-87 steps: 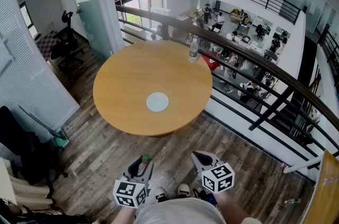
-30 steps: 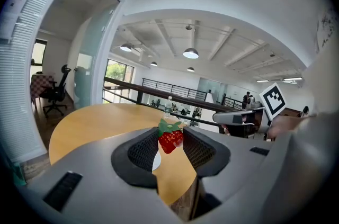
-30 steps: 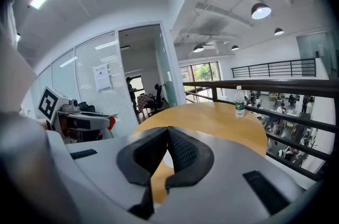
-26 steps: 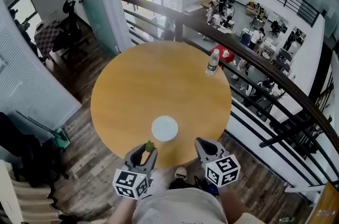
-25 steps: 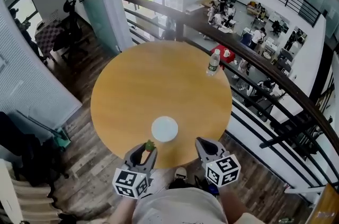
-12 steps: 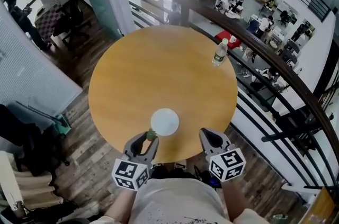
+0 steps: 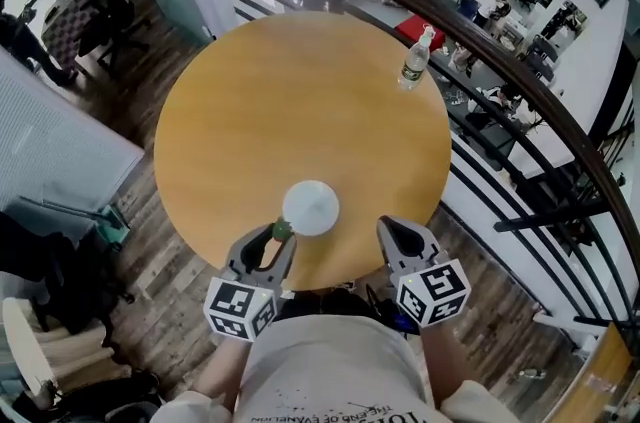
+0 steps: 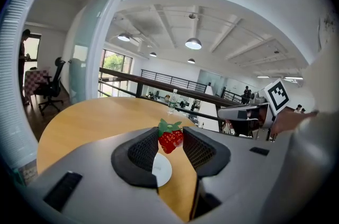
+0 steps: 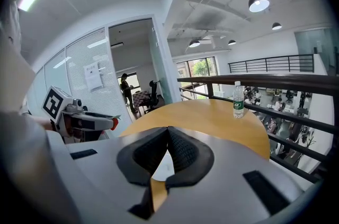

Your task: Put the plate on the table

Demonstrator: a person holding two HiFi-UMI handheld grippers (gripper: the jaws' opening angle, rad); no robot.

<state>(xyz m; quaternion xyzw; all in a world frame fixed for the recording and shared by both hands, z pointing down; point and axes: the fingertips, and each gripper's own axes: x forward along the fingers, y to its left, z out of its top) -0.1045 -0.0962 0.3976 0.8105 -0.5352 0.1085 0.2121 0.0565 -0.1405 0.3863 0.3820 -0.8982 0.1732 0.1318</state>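
Note:
A white plate (image 7: 310,208) lies on the round wooden table (image 7: 300,101), near its front edge. My left gripper (image 7: 277,238) hovers just left of and in front of the plate, shut on a small red strawberry (image 8: 169,139) with a green top. The plate (image 8: 161,170) shows below those jaws. My right gripper (image 7: 393,229) is to the right of the plate at the table's edge, its jaws shut together with nothing between them (image 9: 167,130). A sliver of the plate (image 9: 164,164) shows under them.
A water bottle (image 7: 413,61) stands at the table's far right edge. A dark railing (image 7: 520,111) runs behind and to the right of the table, with an open drop beyond it. Office chairs (image 7: 110,1) and a glass partition stand at the far left.
The table and plate have come nearer; both grippers now reach over the table's front edge beside the plate. The strawberry stays held in the left gripper.

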